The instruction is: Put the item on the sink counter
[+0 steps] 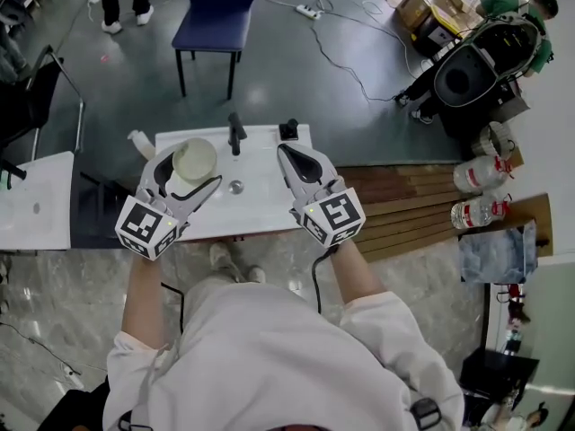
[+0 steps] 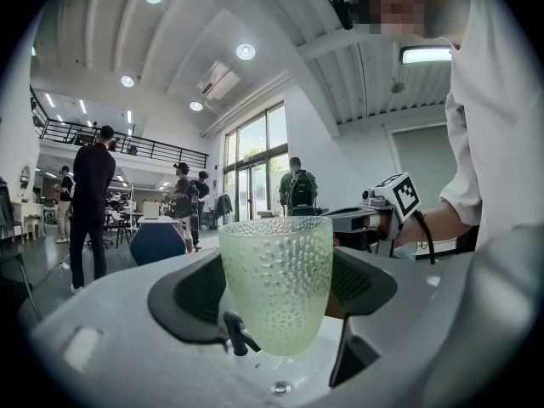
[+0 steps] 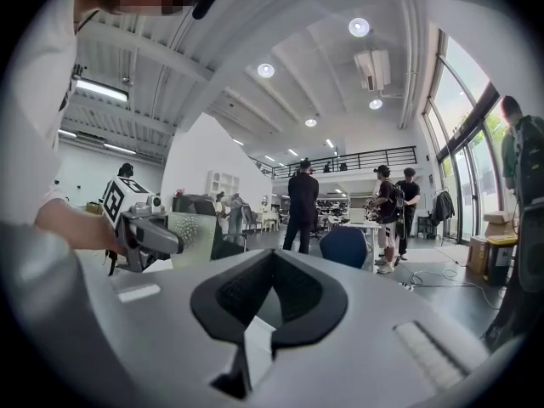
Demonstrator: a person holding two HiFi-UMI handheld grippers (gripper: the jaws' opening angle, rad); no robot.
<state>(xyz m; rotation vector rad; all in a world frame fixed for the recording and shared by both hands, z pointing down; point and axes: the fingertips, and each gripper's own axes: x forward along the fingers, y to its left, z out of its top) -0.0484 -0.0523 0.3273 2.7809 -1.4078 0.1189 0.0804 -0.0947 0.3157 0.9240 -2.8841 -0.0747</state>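
Observation:
A pale green dimpled glass cup (image 1: 194,160) (image 2: 276,283) stands upright between the pads of my left gripper (image 1: 191,171) (image 2: 276,270), which is shut on it. It hangs over the left half of the white sink counter (image 1: 262,206), just above the basin, near the black faucet (image 1: 235,133) (image 2: 234,334) and the drain (image 1: 235,187) (image 2: 280,388). My right gripper (image 1: 292,155) (image 3: 272,257) hovers over the counter's right half, shut and empty. In the right gripper view the cup (image 3: 192,237) shows at the left.
A small black object (image 1: 289,130) sits at the counter's back right and a white bottle (image 1: 139,142) at its left end. A white table (image 1: 36,200) stands to the left, wooden boards (image 1: 404,205) with water jugs (image 1: 476,173) to the right. Beyond are a blue chair (image 1: 216,12) and people.

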